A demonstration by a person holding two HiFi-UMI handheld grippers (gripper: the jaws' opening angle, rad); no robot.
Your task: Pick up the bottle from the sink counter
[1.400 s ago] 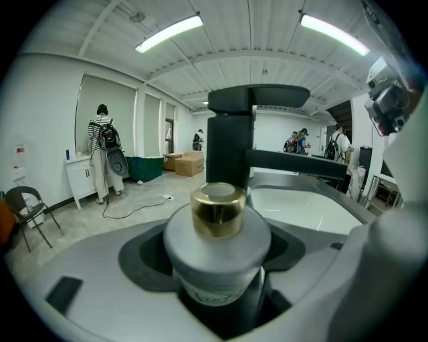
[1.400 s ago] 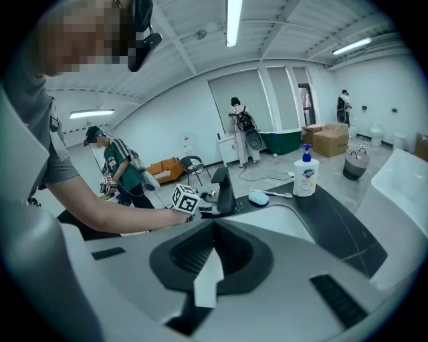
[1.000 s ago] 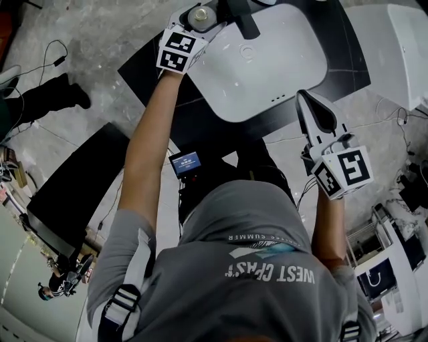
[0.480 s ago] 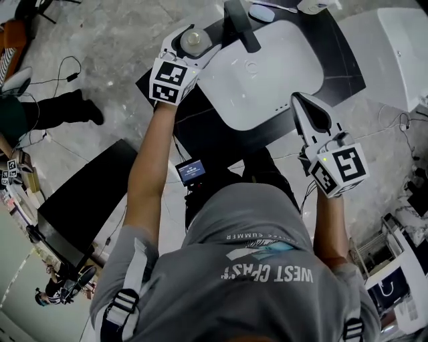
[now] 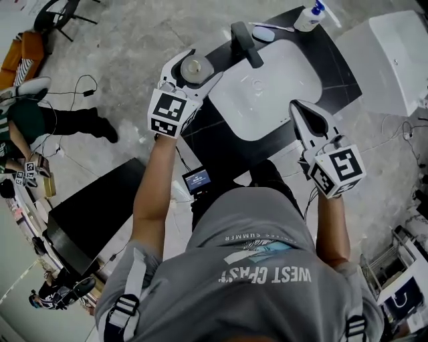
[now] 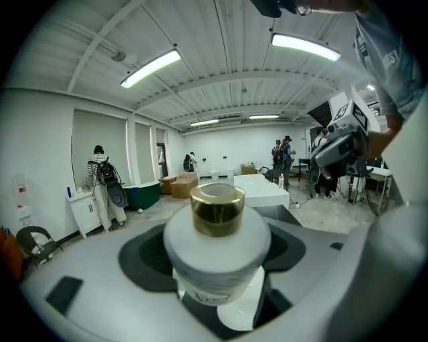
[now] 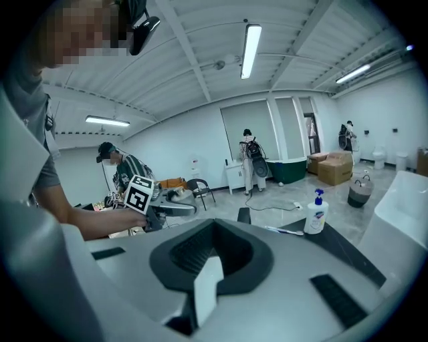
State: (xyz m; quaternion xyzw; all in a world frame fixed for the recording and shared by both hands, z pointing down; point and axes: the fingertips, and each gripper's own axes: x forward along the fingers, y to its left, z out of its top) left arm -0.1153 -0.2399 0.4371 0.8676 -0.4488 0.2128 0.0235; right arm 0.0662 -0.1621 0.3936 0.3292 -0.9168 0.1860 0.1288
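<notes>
While left claw (image 5: 202, 64) grips the bottle (image 5: 194, 69) over the counter (image 5: 215, 128) edge, right claw (image 5: 298, 105) hangs closed.

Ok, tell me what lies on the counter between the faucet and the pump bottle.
In the head view, a white oval piece, likely soap, and a toothbrush lie between the faucet and the pump bottle.
</notes>
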